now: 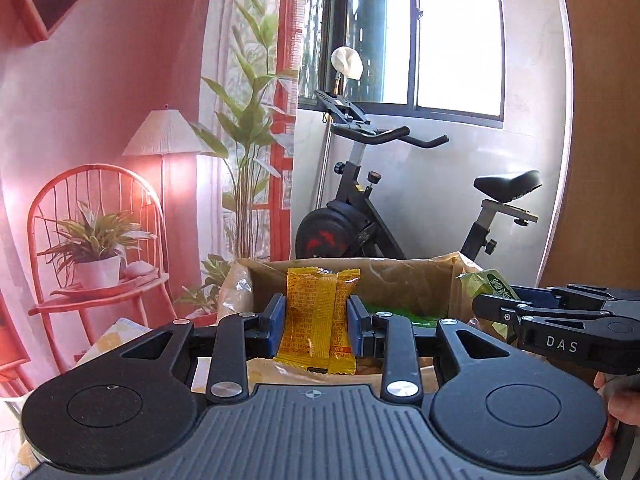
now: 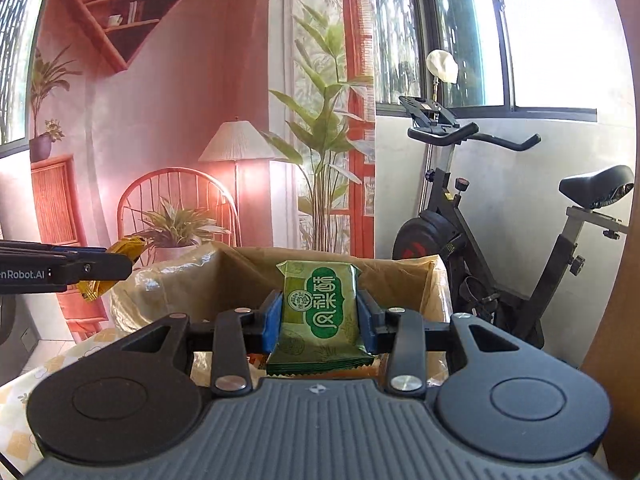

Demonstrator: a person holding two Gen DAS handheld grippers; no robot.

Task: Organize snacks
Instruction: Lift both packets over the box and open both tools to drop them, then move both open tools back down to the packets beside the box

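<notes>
Right now, your view by item:

Hidden or cut off: the cardboard box (image 1: 400, 280) shows you only its far wall and side flaps; its near edge sits behind both grippers, and its contents are mostly covered.
Hard to make out: something green (image 1: 404, 312) lies low inside the box, too blocked to identify.
Left gripper (image 1: 316, 316): your blue pads pinch a yellow snack packet (image 1: 316, 316) by its sides.
Yellow packet look: upright, red print, crimped ends; its lower end hangs below the pads, near side of the box.
Right gripper (image 2: 320, 318): pads pressed onto a green snack packet (image 2: 320, 312).
Green packet look: upright, dark green label with white characters, serrated bottom seam, held above the box opening.
Side views: each gripper shows at the other camera's edge, cut off.
Background: exercise bike (image 1: 400, 208) far right, by the window.
</notes>
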